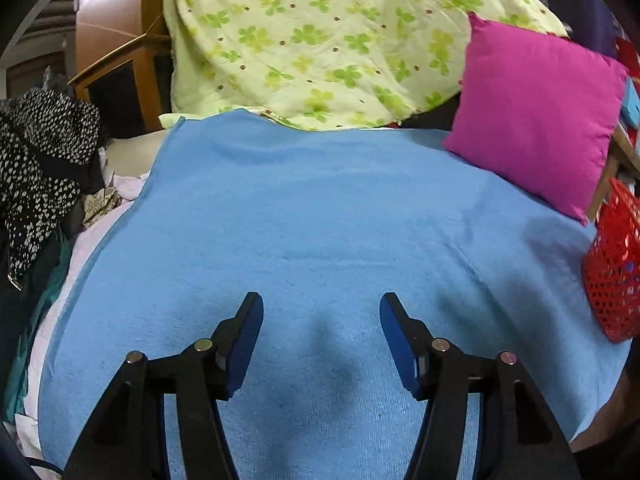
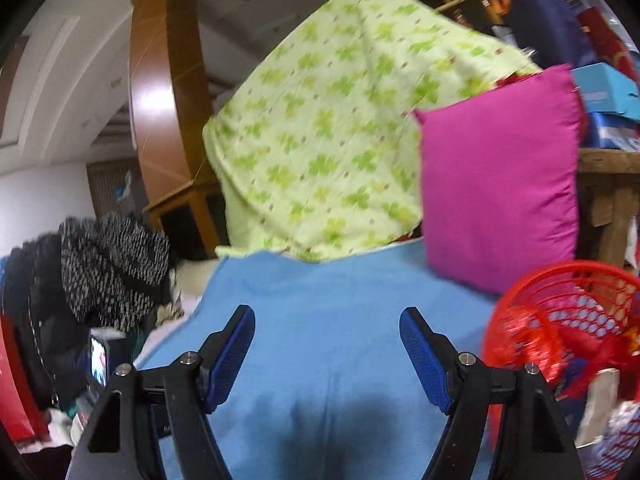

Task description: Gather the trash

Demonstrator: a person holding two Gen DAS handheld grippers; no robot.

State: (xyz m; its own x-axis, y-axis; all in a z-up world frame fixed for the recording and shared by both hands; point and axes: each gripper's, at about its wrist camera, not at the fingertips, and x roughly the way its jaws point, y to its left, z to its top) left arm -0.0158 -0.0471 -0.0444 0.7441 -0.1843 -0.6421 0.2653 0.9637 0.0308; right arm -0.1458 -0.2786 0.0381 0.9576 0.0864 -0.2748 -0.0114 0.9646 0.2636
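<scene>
A red mesh basket [image 2: 560,320] sits at the right edge of the blue towel [image 2: 320,300]; crumpled red and silvery wrappers [image 2: 592,392] lie inside it. The same red basket [image 1: 614,268] shows at the far right of the left wrist view. My left gripper [image 1: 321,306] hovers over the blue towel [image 1: 320,220] with its jaws apart and nothing between them. My right gripper [image 2: 327,320] is open too, empty, just left of the basket. No loose trash shows on the towel.
A magenta pillow [image 1: 536,120] leans at the back right against a green clover-print quilt [image 1: 320,40]. Black-and-white spotted clothing [image 1: 40,168] is piled at the left. A wooden cabinet [image 2: 160,100] stands behind, and blue boxes [image 2: 604,84] rest on a wooden shelf.
</scene>
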